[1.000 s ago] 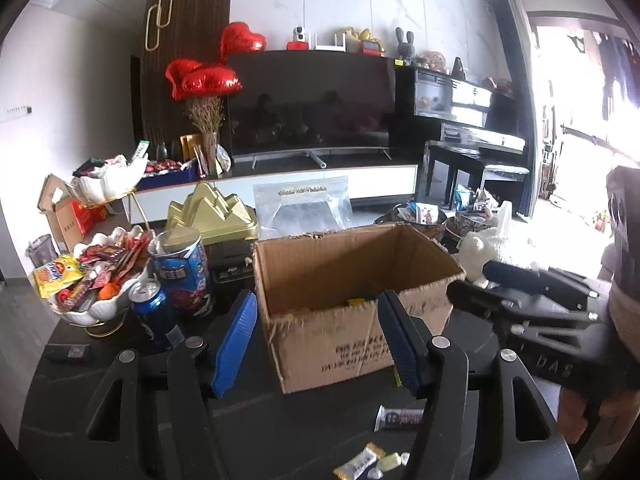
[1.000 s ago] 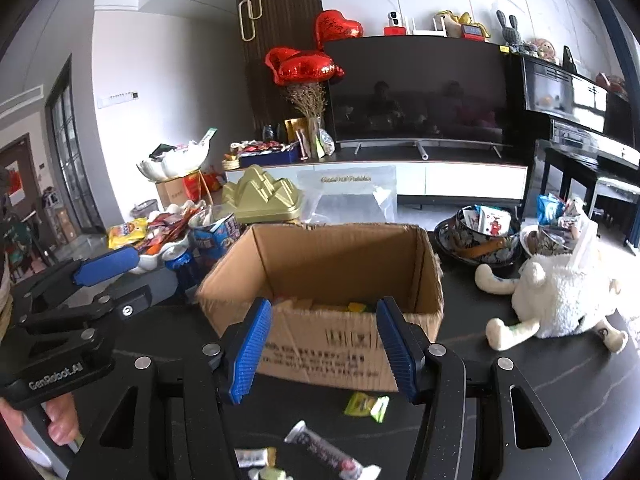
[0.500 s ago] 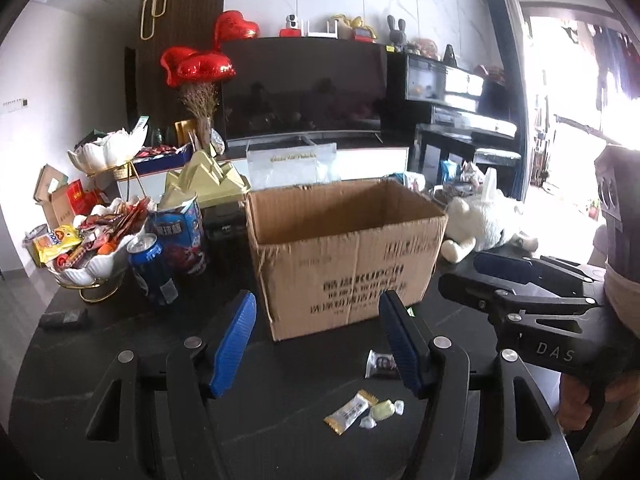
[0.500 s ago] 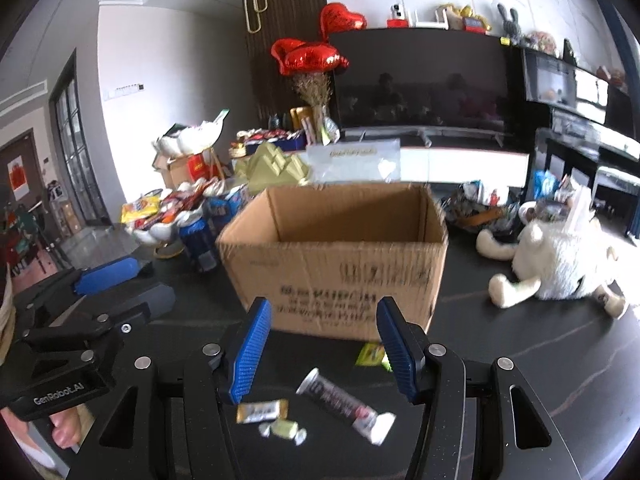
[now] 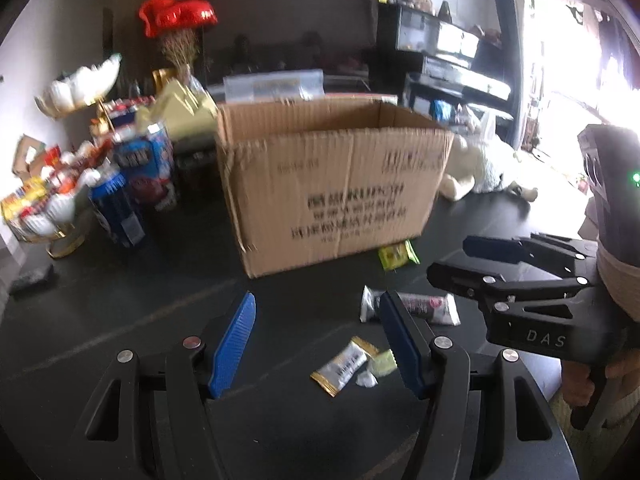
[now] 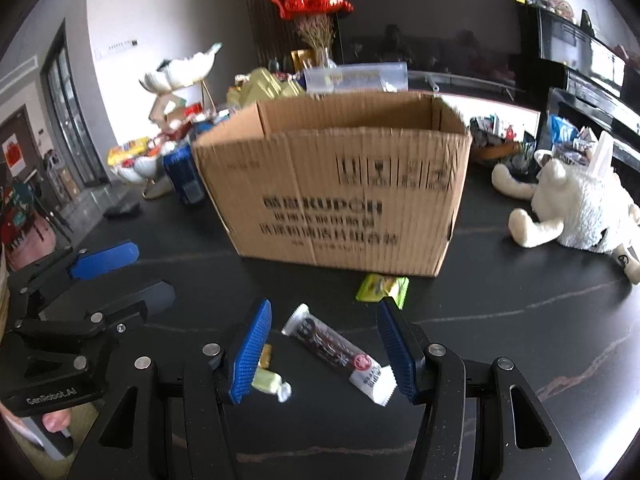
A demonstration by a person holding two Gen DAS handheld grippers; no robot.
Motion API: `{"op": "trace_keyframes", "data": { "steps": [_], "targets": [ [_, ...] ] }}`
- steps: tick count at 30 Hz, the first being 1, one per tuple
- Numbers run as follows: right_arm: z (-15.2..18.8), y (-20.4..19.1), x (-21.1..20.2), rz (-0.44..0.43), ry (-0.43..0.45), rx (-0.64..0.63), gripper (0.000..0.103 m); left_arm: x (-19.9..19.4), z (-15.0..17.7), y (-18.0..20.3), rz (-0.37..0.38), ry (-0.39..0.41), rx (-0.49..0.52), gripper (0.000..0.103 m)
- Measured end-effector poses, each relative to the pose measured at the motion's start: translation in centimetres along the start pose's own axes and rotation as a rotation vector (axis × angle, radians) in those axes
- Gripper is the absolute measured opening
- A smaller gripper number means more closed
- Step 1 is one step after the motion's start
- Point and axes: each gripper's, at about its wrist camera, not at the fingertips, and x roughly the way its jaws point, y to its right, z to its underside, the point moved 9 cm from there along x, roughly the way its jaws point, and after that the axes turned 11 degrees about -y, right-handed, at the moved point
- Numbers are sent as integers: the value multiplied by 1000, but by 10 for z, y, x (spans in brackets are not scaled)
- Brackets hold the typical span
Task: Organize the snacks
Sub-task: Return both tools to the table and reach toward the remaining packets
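Two hand-held grippers hang over a dark table [image 6: 520,320] in front of an open cardboard box [image 6: 340,200]. The right gripper [image 6: 324,344] — jaws apart, nothing clasped — frames a long dark snack bar [image 6: 336,354] lying flat on the table (a green packet [image 6: 382,287] rests beside the box's base). The left gripper [image 5: 316,340], likewise spread and empty, sits just left of a gold-ended wrapper [image 5: 344,365] and a small pale candy [image 5: 382,362].
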Motion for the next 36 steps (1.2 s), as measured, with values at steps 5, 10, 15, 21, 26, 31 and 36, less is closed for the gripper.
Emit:
{"op": "trace_keyframes", "data": {
  "steps": [5, 10, 15, 21, 26, 31, 36],
  "targets": [
    [10, 3, 22, -10, -74, 1, 56, 22, 12, 1, 41, -71, -14, 64],
    [18, 4, 39, -25, -129, 15, 56, 39, 23, 4, 57, -135, -15, 63],
    [22, 6, 47, -36, -151, 30, 56, 51, 32, 6, 65, -173, -13, 63],
    [26, 8, 58, -27, -180, 34, 56, 62, 39, 5, 67, -208, -12, 62],
    [27, 11, 62, -17, -189, 40, 56, 70, 44, 4, 65, -236, -19, 58],
    [29, 12, 67, -22, -201, 47, 56, 76, 49, 8, 72, -255, -13, 57],
    [31, 11, 71, -33, -212, 47, 56, 81, 47, 6, 84, -251, -31, 50]
  ]
}}
